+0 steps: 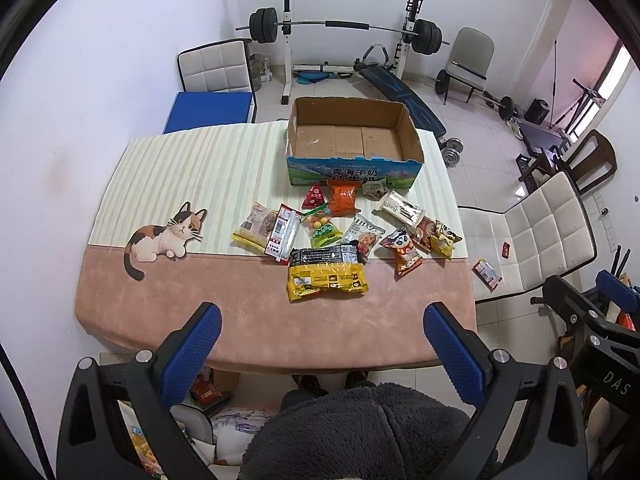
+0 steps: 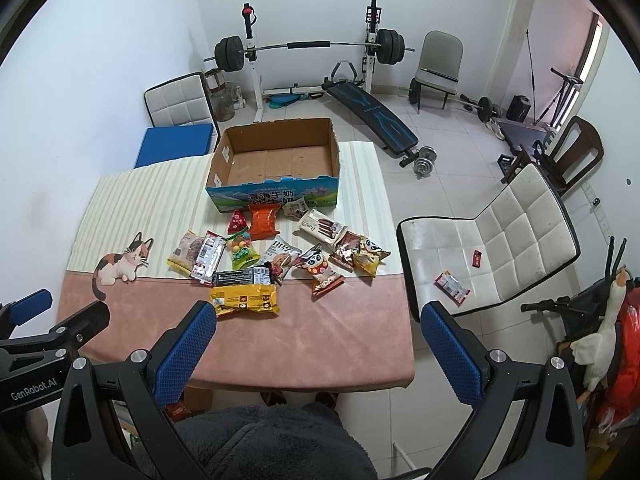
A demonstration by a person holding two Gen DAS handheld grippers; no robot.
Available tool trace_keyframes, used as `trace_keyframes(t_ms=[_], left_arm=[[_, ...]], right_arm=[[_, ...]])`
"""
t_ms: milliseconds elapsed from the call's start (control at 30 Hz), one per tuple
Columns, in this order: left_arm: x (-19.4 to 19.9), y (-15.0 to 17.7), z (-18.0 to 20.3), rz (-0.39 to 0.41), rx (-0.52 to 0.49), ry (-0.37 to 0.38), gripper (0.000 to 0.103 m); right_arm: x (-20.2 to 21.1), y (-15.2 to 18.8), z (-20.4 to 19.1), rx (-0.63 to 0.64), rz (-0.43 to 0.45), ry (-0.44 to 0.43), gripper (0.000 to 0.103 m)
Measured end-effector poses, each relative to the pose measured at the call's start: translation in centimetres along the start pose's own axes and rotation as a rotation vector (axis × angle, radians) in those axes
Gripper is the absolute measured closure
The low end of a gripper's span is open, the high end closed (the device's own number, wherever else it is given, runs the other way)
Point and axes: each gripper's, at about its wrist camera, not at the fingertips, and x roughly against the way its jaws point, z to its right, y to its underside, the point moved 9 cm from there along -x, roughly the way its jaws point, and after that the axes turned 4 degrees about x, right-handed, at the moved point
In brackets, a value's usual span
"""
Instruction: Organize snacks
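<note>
Both claws [image 1: 322,344] [image 2: 318,344] agape, unladen

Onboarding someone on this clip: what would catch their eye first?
The snacks, a bright heap mid-table, just in front of the empty box. Next, the cat printed on the tablecloth's left side, and the barbell racked against the far wall. Both tools hang open over the near edge, holding nothing.

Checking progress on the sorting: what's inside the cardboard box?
Nothing: the cardboard box shows only its bare brown floor in both views. The strip just behind its near wall is hidden.
</note>
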Motion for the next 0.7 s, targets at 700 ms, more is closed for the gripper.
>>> trace_keyframes(t_ms=[700], left_arm=[[-1.1, -0.9, 0.3, 0.0, 0.016, 0.009, 0.0]], right_arm=[[-2.0, -0.5, 0.0, -0.021, -0.022, -0.035, 0.0]])
